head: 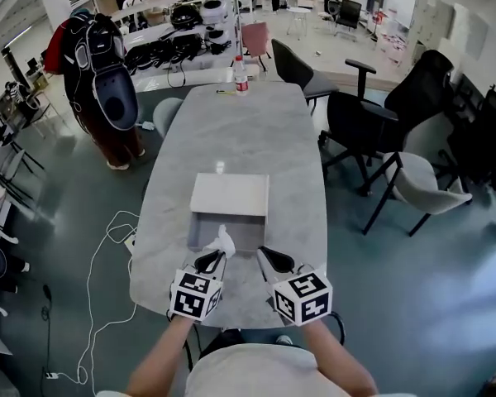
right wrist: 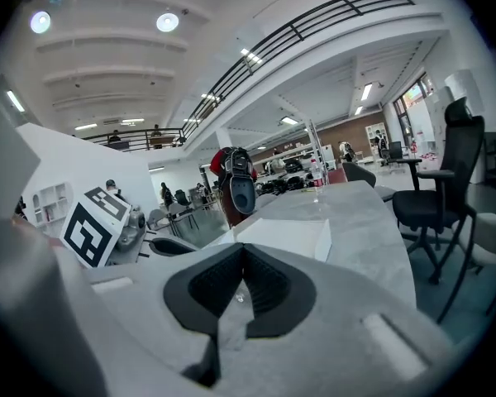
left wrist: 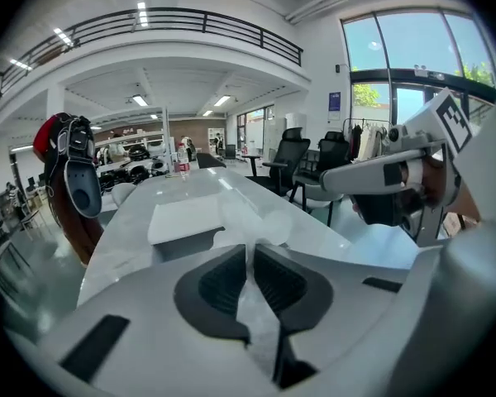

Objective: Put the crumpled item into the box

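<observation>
A crumpled white tissue (head: 222, 241) is pinched in my left gripper (head: 214, 258), just above the near rim of the open grey box (head: 200, 231). The box's white lid (head: 229, 194) lies flat behind it. In the left gripper view the tissue (left wrist: 260, 222) bulges out past the shut jaws of the left gripper (left wrist: 250, 259), with the box (left wrist: 184, 222) just ahead. My right gripper (head: 269, 258) hovers beside the box's near right corner, shut with nothing in it. In the right gripper view its jaws (right wrist: 242, 259) meet at the tip, the box's lid (right wrist: 287, 235) ahead.
The long grey table (head: 256, 131) carries a water bottle (head: 240, 76) at its far end. Black office chairs (head: 372, 122) stand to the right. A red and black bag (head: 99, 73) hangs at the left, and a white cable (head: 99, 288) trails on the floor.
</observation>
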A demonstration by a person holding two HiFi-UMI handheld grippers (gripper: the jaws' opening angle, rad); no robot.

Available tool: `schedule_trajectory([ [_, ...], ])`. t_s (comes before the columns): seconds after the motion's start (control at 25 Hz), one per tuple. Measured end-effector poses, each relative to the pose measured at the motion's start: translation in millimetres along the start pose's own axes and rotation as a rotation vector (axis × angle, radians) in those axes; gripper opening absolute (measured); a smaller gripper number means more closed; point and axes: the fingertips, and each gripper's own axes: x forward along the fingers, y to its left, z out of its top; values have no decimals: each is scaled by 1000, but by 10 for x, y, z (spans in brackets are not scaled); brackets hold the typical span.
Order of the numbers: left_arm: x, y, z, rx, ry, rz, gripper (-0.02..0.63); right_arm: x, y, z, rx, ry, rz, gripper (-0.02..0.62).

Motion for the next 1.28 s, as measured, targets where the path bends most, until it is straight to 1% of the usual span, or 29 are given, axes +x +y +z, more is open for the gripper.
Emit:
schedule_trajectory([
  [0.36,279,351,-57,184,126,-161,32,353,25,79,43,-7,-140,5],
  [0.56,475,451,-50,324,180,-245,32,457,22,91,71,-20,-234,5],
  [0.8,708,514,-124,462,232,-336,32,509,47,20,114,-21,-335,5],
  [1.0,858,501,-146,521,249,-397,33,552,19,-6,145,-30,-390,5],
  [1.12,946,491,-231,550,282,-428,34,579,20,-23,155,-33,-409,5],
  [1.28,1004,441,-327,568,310,-466,34,573,6,-65,163,-24,-432,5],
])
